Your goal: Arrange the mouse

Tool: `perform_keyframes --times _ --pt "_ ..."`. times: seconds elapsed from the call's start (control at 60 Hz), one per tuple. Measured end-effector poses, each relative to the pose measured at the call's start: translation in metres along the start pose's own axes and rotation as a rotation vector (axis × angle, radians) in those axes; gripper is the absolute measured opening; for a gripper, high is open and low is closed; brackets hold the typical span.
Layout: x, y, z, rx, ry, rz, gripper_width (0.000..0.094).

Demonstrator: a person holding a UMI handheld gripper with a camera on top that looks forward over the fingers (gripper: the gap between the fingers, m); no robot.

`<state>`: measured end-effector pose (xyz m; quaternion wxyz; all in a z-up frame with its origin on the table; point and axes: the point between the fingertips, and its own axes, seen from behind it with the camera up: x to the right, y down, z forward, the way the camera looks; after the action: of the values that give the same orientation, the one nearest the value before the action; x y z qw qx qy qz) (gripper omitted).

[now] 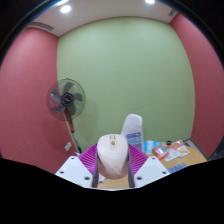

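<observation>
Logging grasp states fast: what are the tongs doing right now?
Tongs: closed on the rounded beige computer mouse, lifted, both purple pads pressing its sides.

An office-like room: painted walls, standing fan [67,99], cluttered wooden desk [190,160].

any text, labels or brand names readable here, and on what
None can be read.
White bottle beyond the fingers: a label shows, but too small and blurred to read.
Colourful packets on the table: print too blurred to read.
Mouse held between the gripper fingers: no marking visible.
Standing fan: no readable label.
</observation>
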<state>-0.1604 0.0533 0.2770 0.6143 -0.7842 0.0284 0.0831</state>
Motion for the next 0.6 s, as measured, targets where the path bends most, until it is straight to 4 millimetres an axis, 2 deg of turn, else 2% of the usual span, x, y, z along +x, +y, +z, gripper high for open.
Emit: perform_keyframes --times 0.067,0.1,0.167,0.233,0.267,0.333,0.417,0.517,0.6 --pt "0.071 0.023 0.006 -0.050 0.078 -0.022 0.0394" --pt "0.099 0.040 0.006 -0.084 0.107 -0.024 0.0393" --pt "0.154 0.088 0.010 -0.178 0.153 -0.028 0.0392" --pt "0.193 0.137 0.008 -0.276 0.173 -0.033 0.0393" --pt "0.205 0.164 0.007 -0.318 0.173 -0.041 0.0394" --pt "0.224 0.197 0.008 -0.376 0.169 -0.064 0.0394" --pt "0.240 0.225 0.009 -0.419 0.180 -0.091 0.0397" --pt "0.251 0.242 0.009 -0.453 0.193 -0.089 0.0459" --pt "0.253 0.251 0.004 -0.487 0.189 -0.085 0.0550"
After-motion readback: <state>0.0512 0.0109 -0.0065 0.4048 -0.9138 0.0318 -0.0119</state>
